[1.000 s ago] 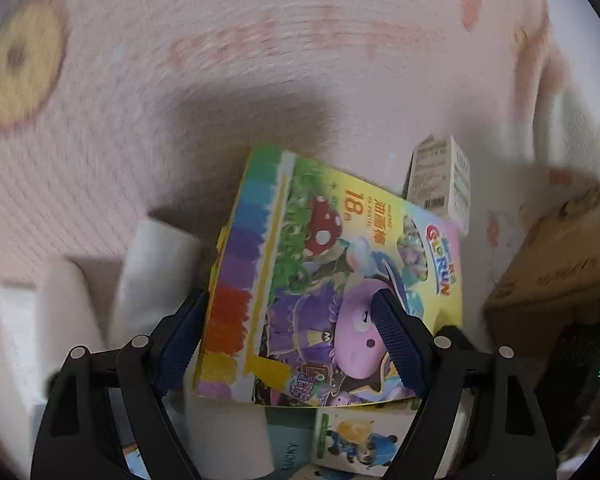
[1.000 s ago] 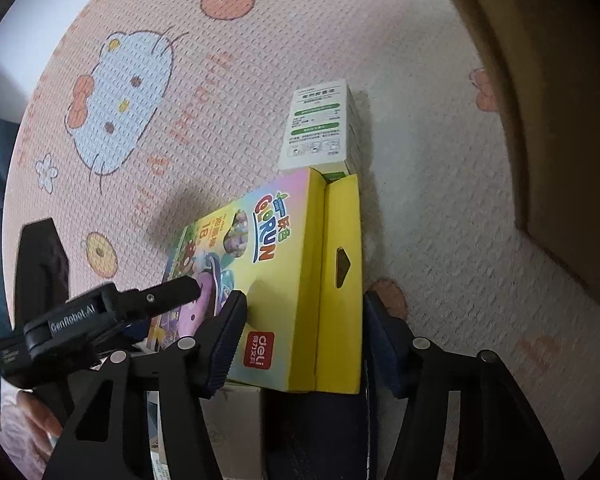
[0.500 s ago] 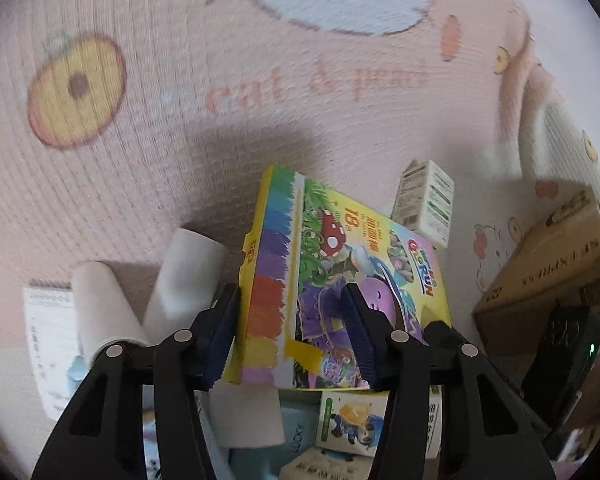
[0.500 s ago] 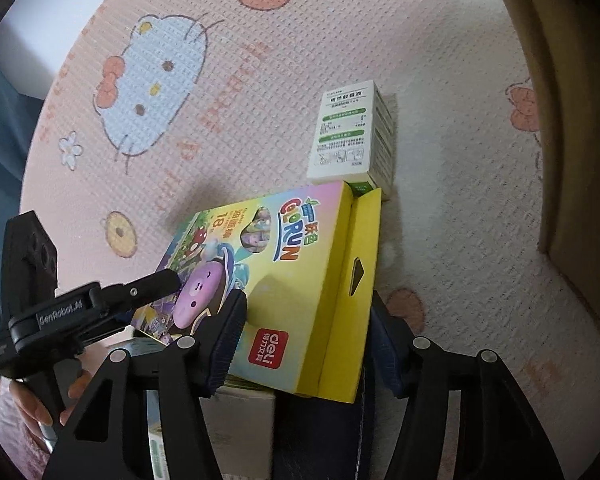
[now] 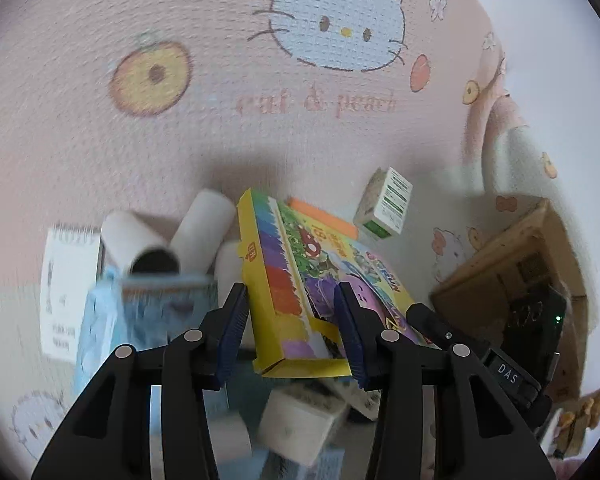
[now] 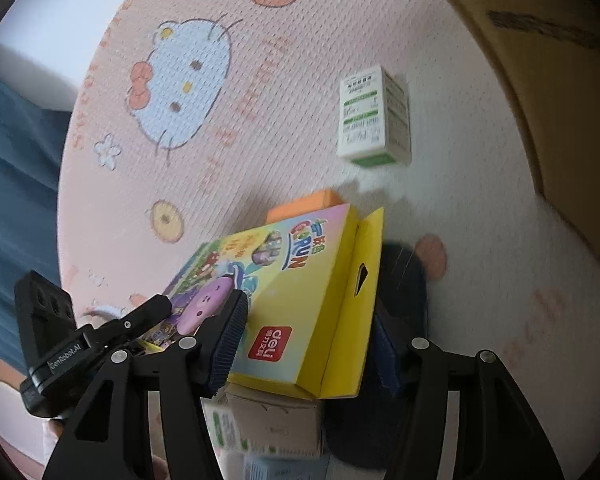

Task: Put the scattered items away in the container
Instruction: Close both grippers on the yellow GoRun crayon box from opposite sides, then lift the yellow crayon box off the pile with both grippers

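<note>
Change: the colourful flat cardboard crayon box with a yellow spine (image 5: 300, 280) sits higher above the pink cartoon-printed play mat (image 5: 100, 140) than a second ago, and both cameras have drawn back, so far more of the mat shows.
Left claw (image 5: 290, 320): its blue-padded fingers have narrowed over the last second and now pinch the box's near end, one pad on the rainbow edge, one on the printed face.
Right claw (image 6: 308, 344): closed on the same box at its yellow flap end, much as before.
Meaning: I judge the box is lifted by both claws and being carried; it is not yet in a container.
Task's thing: the box hangs tilted over a heap of white paper rolls (image 5: 204, 228) at 10 o'clock and small cartons below.
Newly uncovered: an orange flat block (image 6: 304, 206) shows under the box's far end at 12 o'clock.
Left on mat: a small white-and-green carton (image 6: 374, 120) lies apart at 1 o'clock.
Container: the brown cardboard box (image 5: 512, 272) at 3 o'clock seems likeliest; its opening is cut off.
Hidden: the right claw's outer finger is covered by the flap, so its contact is unseen.
Blurred: the pale blue pack (image 5: 140, 312) at 9 o'clock and the cartons beneath are smeared; their labels cannot be read.
</note>
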Demonstrator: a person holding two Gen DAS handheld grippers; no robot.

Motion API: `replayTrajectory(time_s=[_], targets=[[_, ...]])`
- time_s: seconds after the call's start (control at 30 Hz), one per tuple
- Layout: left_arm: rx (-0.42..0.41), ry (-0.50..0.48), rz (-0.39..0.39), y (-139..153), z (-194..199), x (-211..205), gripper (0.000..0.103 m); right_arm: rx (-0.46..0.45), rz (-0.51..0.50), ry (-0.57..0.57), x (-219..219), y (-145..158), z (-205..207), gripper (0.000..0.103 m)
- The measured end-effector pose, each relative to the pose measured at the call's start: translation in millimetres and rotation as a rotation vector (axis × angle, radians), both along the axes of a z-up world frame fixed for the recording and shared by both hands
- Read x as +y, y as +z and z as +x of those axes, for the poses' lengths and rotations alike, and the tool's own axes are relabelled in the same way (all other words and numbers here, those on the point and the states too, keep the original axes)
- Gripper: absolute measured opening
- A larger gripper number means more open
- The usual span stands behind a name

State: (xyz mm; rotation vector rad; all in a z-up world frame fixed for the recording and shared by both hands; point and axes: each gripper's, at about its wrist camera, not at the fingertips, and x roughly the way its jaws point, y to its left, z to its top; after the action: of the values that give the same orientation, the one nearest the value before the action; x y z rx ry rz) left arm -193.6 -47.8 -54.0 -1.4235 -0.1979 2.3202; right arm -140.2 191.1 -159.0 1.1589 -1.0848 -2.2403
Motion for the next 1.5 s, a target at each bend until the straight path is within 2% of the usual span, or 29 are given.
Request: replayTrajectory(time_s=[0.27, 0.37, 0.53, 0.6, 0.8, 1.07, 1.2, 1.33, 1.5], targets=[[-0.083, 0.075, 0.120, -18, 45, -28, 0.049, 0.022, 0.088, 0.094, -3, 14, 32, 0.053], [-0.059, 0.097, 0.110, -21, 61, -31, 0.049, 0.045, 0.116, 0.136, -8, 17, 46, 0.052], [0.038, 0.075, 0.003, -14, 89, -19, 0.048, 0.044, 0.159, 0.183, -10, 19, 61, 0.052], [0.042, 0.065, -0.020, -16, 96, -15, 0.048, 0.057, 0.202, 0.205, -11, 23, 67, 0.052], [0.004, 0.092, 0.040, -21, 108, -26, 0.047, 0.082, 0.264, 0.264, -11, 32, 80, 0.052], [-0.049, 0.111, 0.163, -31, 111, -34, 0.048, 0.116, 0.387, 0.257, -5, 47, 70, 0.054], [-0.071, 0.122, 0.218, -36, 111, -39, 0.048, 0.081, 0.337, 0.270, 4, 44, 54, 0.054], [-0.075, 0.119, 0.234, -36, 112, -39, 0.049, 0.015, 0.300, 0.319, 4, 30, 38, 0.054], [-0.055, 0.111, 0.208, -34, 113, -37, 0.049, 0.047, 0.297, 0.355, 2, 29, 33, 0.054]])
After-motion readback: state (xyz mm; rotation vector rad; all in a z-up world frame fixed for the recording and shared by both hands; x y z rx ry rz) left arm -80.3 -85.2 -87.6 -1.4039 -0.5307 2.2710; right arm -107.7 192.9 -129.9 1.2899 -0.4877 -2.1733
